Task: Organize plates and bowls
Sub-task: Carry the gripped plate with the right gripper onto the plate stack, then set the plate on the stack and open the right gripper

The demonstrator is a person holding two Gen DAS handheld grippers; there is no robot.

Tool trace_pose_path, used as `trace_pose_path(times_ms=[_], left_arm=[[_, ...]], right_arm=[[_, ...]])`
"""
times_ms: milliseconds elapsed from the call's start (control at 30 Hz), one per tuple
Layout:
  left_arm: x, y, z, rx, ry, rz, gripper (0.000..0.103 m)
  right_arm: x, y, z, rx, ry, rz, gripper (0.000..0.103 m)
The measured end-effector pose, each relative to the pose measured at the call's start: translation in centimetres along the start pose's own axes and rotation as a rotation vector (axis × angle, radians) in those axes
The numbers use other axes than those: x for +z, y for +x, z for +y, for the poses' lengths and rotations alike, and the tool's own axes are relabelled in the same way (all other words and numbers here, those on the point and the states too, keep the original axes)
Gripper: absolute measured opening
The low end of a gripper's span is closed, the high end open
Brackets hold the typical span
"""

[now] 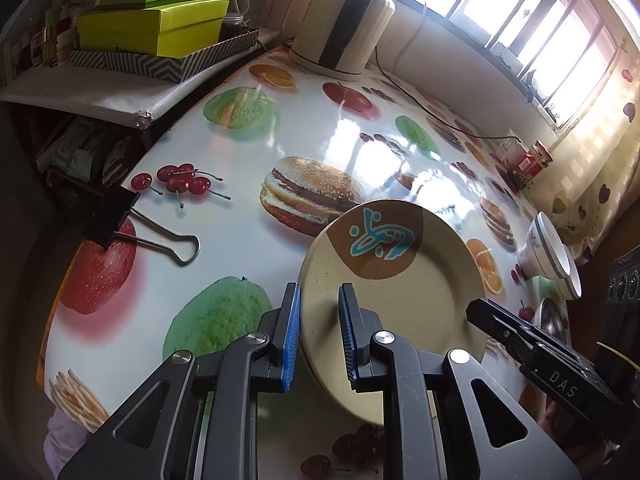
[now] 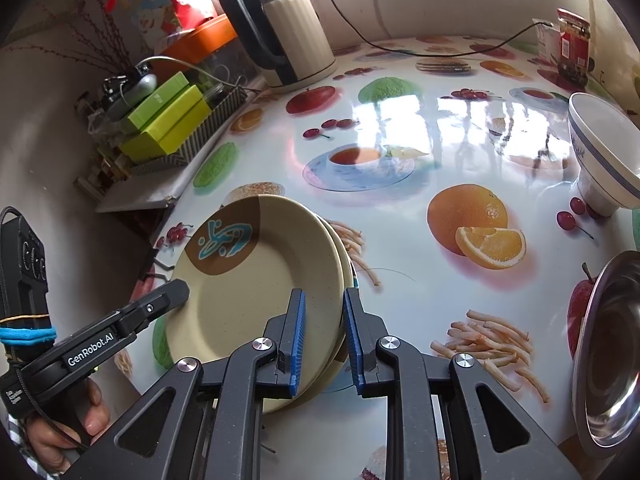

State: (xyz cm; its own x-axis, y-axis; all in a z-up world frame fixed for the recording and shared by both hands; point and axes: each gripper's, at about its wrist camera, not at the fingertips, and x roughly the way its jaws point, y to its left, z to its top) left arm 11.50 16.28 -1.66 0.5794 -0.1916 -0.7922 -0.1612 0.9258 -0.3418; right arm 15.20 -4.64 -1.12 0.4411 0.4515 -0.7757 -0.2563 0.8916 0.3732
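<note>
Left gripper (image 1: 319, 334): jaws nearly closed, blue pads clamped on the near-left rim of the top plate (image 1: 394, 276); one pad sits inside the rim, the other outside it.
Right gripper (image 2: 325, 340): jaws nearly closed, pads pinching the right rim of the same plate (image 2: 256, 292); in the left wrist view its black fingertip lies on the plate's right edge.
Top plate: beige, with a brown patch and a blue motif on its far side; held between the two grippers and tilted, far edge raised.
Lower plate (image 2: 347, 264): same beige, directly under the top plate; only its right edge shows beyond the right gripper's inner pad. Whether the two plates touch cannot be told.
White bowl (image 2: 604, 152): blue-banded, lying tilted on the table, well to the right of the right gripper.
Steel bowl (image 2: 608, 356): at the right edge, near the right gripper, tipped on its side.
Table (image 2: 420, 248): glossy fruit-print cover beneath both grippers.
Kettle (image 2: 288, 32): far beyond the plates, by the wall.
Binder clip (image 1: 116, 216): left of the left gripper, on the table's edge.
</note>
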Motion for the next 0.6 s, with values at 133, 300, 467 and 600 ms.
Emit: trace_pose_path(times_ms=[133,300,467,600], left_arm=[[-0.01,0.01,0.00,-0.001,-0.001,0.000,0.019],[0.00,-0.03,0.00,-0.001,-0.001,0.001,0.019],[-0.02,-0.04,0.01,-0.001,0.001,0.002,0.019],[0.02,-0.03,-0.14,-0.002,0.002,0.005,0.019]], right_arm=[[0.00,-0.04,0.03,-0.002,-0.001,0.000,0.020],[0.01,-0.04,0.03,-0.002,-0.003,-0.001,0.020],[-0.04,-0.02,0.09,-0.003,-0.003,-0.001,0.020],[0.00,-0.07,-0.08,-0.005,-0.002,-0.001,0.026]])
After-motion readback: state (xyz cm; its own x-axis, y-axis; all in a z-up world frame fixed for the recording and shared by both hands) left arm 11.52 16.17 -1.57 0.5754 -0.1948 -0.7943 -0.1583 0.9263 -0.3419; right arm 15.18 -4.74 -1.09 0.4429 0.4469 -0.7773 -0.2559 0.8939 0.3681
